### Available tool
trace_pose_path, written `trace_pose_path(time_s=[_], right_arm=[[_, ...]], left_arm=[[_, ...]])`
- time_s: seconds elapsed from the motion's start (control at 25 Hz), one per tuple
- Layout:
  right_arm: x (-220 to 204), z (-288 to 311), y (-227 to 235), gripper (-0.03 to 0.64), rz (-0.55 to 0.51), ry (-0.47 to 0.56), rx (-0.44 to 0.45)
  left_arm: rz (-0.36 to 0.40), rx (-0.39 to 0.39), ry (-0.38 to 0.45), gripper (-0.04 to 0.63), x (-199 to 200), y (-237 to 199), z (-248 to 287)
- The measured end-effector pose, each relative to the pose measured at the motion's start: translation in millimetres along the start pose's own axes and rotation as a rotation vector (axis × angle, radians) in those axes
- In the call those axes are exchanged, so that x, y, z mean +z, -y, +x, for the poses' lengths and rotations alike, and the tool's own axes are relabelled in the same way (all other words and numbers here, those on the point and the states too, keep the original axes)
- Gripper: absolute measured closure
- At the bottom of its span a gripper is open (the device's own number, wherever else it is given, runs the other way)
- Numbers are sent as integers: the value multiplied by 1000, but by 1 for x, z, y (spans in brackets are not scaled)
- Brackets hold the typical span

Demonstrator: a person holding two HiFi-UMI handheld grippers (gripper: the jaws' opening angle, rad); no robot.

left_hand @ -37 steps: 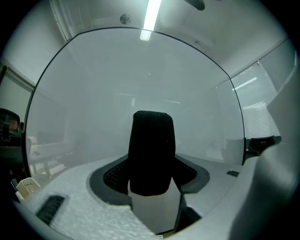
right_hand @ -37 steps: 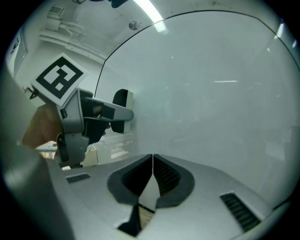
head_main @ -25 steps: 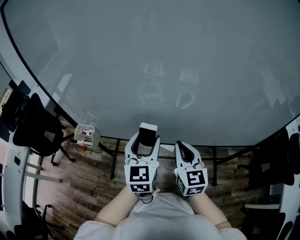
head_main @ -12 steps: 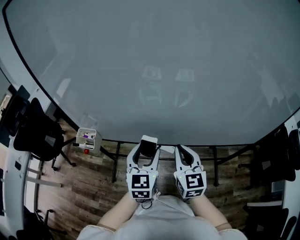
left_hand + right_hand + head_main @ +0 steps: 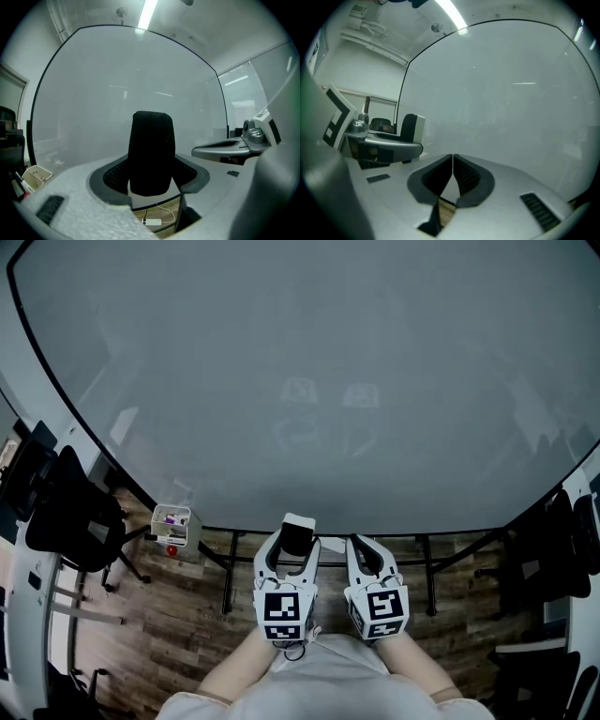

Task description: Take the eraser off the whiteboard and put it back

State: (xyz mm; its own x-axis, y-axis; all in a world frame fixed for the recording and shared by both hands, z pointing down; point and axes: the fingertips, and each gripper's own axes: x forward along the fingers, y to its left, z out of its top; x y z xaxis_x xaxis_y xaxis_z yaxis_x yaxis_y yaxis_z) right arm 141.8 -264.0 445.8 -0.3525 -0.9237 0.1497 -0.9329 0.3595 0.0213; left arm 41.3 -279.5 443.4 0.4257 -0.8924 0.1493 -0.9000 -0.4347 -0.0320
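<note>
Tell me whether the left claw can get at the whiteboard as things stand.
Probably yes: the left claw, shut on the black-faced white eraser, faces the large pale whiteboard with nothing between.

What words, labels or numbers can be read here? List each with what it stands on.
No readable text anywhere.
Whiteboard: blank.
Eraser in the left claw: no print shows.
Marker cube on each claw: patterns only, no letters.
Small bin: too small to read.

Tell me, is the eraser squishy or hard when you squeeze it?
The eraser has a fuzzy black face like felt, so it is probably a bit squishy and not slippery. It stands straight in the left gripper without drooping, so its body is likely stiff.
</note>
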Motion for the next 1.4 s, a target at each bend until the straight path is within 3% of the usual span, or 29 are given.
trace_pose_path(time_s=[0.56, 1.04, 1.4], right_arm=[[0, 0, 0, 589, -9, 0, 19], [1, 2, 15, 589, 0, -6, 2], [-6, 8, 21, 589, -9, -30, -7]], left_arm=[[-24, 11, -16, 330, -4, -2, 5], [39, 2, 85, 331, 61, -1, 33], [31, 16, 65, 330, 67, -13, 59]])
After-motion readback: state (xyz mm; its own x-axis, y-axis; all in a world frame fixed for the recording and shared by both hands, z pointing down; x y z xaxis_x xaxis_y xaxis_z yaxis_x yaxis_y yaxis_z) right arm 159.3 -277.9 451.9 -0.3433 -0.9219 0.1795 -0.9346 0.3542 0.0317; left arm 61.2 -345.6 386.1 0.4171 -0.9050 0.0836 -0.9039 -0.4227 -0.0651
